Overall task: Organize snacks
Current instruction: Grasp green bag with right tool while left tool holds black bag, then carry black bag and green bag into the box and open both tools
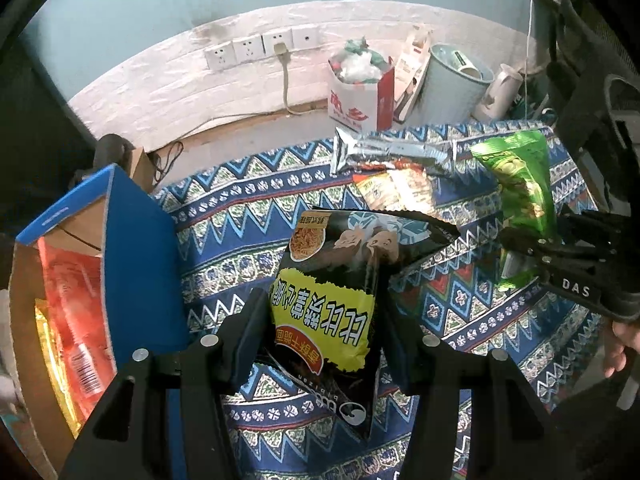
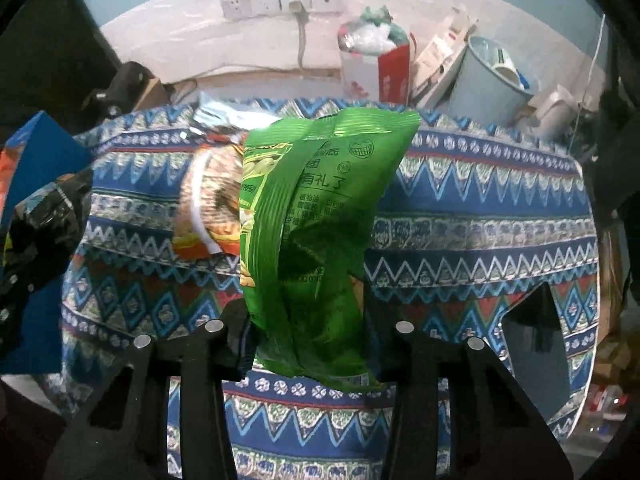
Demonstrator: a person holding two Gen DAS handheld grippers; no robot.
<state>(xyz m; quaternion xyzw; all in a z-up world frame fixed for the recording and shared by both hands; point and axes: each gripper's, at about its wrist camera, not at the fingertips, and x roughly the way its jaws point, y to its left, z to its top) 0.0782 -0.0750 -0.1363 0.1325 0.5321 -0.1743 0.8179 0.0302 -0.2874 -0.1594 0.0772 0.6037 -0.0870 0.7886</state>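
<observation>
1. My left gripper has its fingers pinching the black noodle-snack bag (yellow label), lifted above the patterned tabletop.
2. My right gripper has its fingers clamped on the green snack bag.
3. The blue-sided cardboard box sits left, red packets inside; two more bags lie behind.

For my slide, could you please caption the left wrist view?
Left gripper holds a black-and-yellow snack bag beside the blue cardboard box.
</observation>
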